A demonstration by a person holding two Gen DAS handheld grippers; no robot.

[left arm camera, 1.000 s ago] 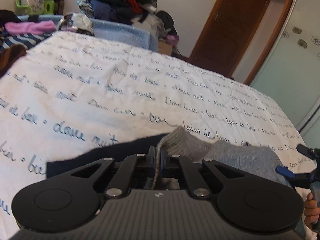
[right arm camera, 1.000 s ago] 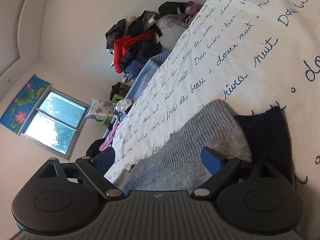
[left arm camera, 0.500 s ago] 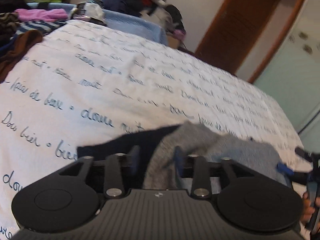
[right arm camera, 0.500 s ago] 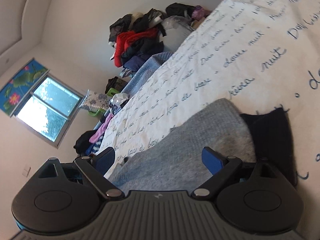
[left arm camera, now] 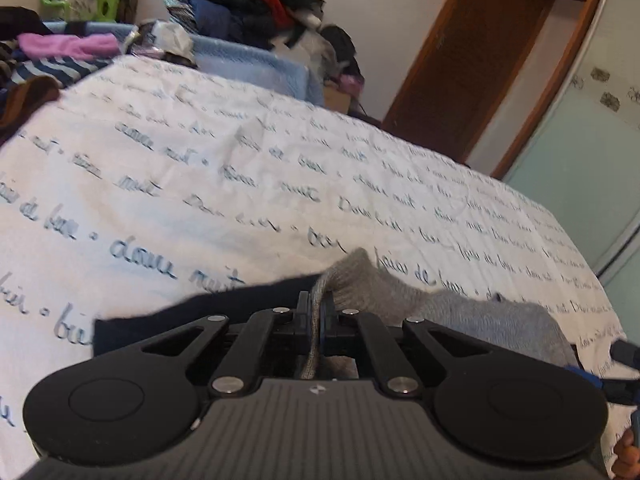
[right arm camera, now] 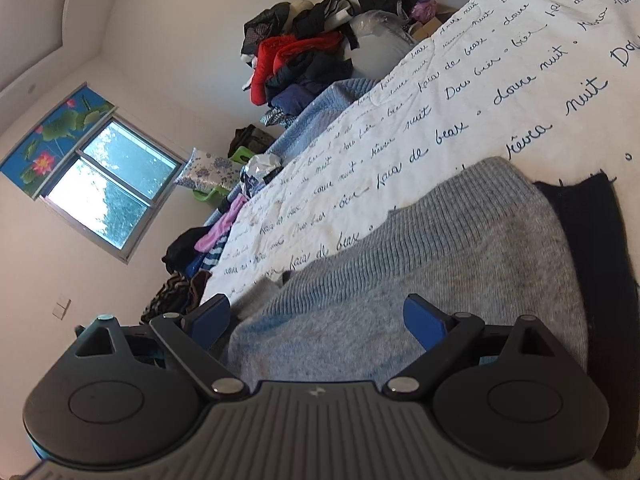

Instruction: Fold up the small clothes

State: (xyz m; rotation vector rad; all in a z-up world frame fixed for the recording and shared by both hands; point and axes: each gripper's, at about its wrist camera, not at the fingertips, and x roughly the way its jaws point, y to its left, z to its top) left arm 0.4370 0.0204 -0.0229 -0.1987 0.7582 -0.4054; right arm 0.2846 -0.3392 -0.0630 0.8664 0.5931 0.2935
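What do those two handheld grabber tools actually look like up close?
Both look alike: a ribbed dark grey body with a small white logo, flanked by two round black discs. Black linkage bars with silver bolts run forward to the fingers. The right gripper has flat blue pads; the left gripper has dark fingers. No cables or sleeves are visible.

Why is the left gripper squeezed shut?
The left gripper is shut on the grey knit garment; the fabric is pinched between its closed pads.
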